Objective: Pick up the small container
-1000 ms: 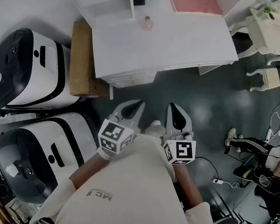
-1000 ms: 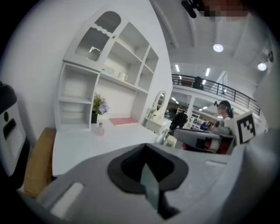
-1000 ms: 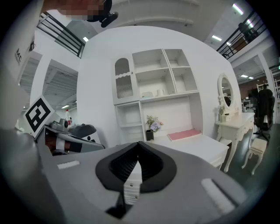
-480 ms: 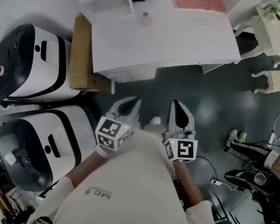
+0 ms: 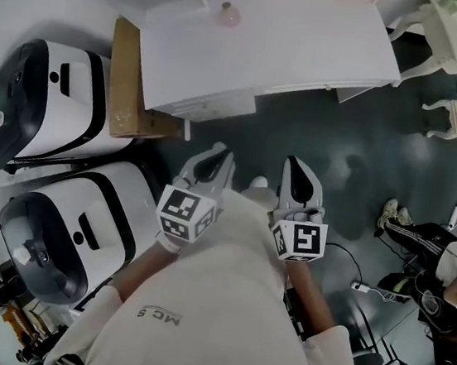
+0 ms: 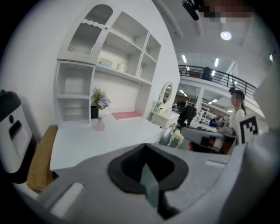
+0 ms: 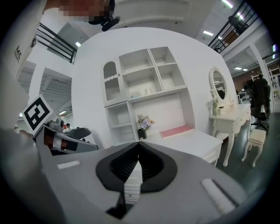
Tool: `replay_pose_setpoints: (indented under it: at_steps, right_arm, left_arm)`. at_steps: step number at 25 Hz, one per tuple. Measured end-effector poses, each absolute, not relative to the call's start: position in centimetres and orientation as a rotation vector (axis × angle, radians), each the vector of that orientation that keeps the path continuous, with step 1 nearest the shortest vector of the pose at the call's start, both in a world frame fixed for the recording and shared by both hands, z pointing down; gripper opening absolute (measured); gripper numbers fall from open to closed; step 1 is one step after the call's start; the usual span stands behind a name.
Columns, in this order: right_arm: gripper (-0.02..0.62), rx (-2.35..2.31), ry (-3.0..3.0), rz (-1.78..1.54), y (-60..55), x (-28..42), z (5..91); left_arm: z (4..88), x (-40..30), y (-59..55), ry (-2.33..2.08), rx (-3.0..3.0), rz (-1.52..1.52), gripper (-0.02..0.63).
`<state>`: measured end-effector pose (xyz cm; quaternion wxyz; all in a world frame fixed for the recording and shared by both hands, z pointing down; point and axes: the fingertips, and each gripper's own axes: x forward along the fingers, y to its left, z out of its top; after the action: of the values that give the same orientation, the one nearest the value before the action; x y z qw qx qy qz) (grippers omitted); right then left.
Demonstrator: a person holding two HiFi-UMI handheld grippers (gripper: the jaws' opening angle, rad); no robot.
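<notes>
Standing upright on the desk (image 5: 312,55), small container (image 5: 228,15); left claw (image 5: 221,151), right claw (image 5: 292,162) closed.

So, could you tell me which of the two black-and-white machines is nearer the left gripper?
The lower machine in the head view, beside the left gripper; the upper machine stands farther, by the desk.

Person wears an off-white short-sleeved T-shirt (image 5: 221,302) with small dark lettering (image 5: 159,317) on the chest. Left claw (image 5: 215,157) and right claw (image 5: 295,168) have light grey moulded shells that taper to rounded tips and are lined inside with black pads. In the right gripper view the lining is ribbed. Each carries a white cube printed with black square markers: left cube (image 5: 184,215), right cube (image 5: 297,241).
</notes>
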<state>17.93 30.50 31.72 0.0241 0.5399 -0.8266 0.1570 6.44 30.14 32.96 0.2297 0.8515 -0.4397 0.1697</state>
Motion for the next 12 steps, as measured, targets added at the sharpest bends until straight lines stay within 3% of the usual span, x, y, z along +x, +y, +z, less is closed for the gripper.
replay_pose_setpoints:
  at_steps: [12]
  right_arm:
    - [-0.012,1.647,-2.557,0.439,18.7,10.9,31.4]
  left_arm:
    - [32.9,1.5,18.0,-1.132,2.396,0.43,0.002]
